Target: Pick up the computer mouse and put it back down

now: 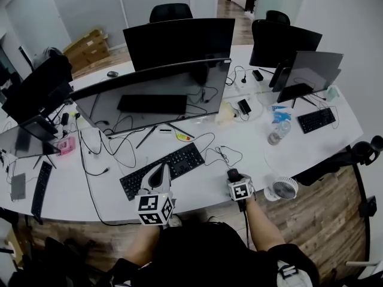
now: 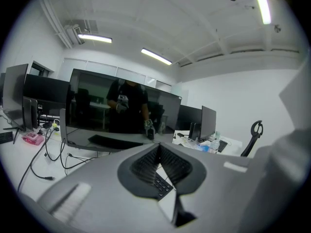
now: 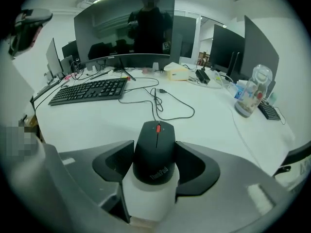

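Note:
A black computer mouse (image 3: 155,147) with a red scroll wheel sits between the two black pads of my right gripper (image 3: 155,154), which press on its sides; its cable (image 3: 163,101) runs away over the white desk (image 3: 97,120). In the head view the mouse (image 1: 231,174) shows as a dark shape at the tip of the right gripper (image 1: 234,177), near the desk's front edge. I cannot tell whether it rests on the desk or is lifted. My left gripper (image 1: 160,175) hangs over the front of the black keyboard (image 1: 163,169), jaws together with nothing held (image 2: 158,149).
A wide curved monitor (image 1: 155,91) stands behind the keyboard, with loose cables (image 1: 114,142) in front of it. A plastic bottle (image 1: 277,133) and a small white fan (image 1: 281,188) are to the right of the mouse. More monitors (image 1: 299,67) and a second keyboard (image 1: 316,119) lie at the far right.

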{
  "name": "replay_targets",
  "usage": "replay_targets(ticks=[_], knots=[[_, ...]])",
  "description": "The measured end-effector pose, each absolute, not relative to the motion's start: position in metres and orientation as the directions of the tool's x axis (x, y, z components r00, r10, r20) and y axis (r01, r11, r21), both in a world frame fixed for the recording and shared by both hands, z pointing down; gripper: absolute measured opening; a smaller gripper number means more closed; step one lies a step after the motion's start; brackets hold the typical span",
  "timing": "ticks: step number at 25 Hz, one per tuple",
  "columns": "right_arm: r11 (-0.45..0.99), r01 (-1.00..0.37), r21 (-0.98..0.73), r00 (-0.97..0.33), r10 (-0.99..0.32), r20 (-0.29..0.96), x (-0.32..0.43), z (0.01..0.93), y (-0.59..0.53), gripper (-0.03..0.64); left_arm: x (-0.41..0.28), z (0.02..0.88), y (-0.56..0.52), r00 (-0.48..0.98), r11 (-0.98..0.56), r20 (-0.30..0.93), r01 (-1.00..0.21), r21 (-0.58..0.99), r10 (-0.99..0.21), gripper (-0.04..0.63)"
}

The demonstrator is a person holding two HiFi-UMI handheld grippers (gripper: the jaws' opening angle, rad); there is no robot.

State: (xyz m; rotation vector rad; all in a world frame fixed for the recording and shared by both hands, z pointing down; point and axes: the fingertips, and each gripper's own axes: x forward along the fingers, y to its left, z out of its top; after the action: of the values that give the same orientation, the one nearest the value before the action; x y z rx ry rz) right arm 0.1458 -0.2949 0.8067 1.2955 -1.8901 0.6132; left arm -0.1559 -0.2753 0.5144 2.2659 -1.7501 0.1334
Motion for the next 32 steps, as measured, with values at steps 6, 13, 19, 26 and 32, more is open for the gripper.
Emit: replay_targets(ticks=[6,13,19,26,32], knots=[[0.368,-0.929,0.041,-0.200,-0.593,0.780,0.143,0.792,-0.301,0.255,-0.158,0.510,-0.274,0.259,-0.227,0.230,-0.962,0.155,-0.938,0.054],[0.322,-0.947,0.005,-0.304,-0.898,0.318,0.131,0.618,-0.332,0.250,-0.152,0.505,-0.275,0.276,-0.250,0.220,-0.958,0.140,-0.935,0.054],[0.300,-0.953,0.033,-0.302,-0.952,-0.054,0.126,0.459,-0.308,-0.003,-0.146,0.506,-0.277,0.294,-0.270,0.219,-0.954,0.133,-0.930,0.054],[0.288,-0.958,0.001,-0.288,-0.956,-0.063,0.115,0.458,-0.296,-0.003,-0.141,0.506,-0.278,0.316,-0.292,0.218,-0.947,0.135,-0.923,0.054],[0.296,-0.955,-0.024,-0.294,-0.954,-0.065,0.109,0.451,-0.295,-0.003,-0.144,0.505,-0.278,0.316,-0.291,0.211,-0.946,0.142,-0.925,0.054]])
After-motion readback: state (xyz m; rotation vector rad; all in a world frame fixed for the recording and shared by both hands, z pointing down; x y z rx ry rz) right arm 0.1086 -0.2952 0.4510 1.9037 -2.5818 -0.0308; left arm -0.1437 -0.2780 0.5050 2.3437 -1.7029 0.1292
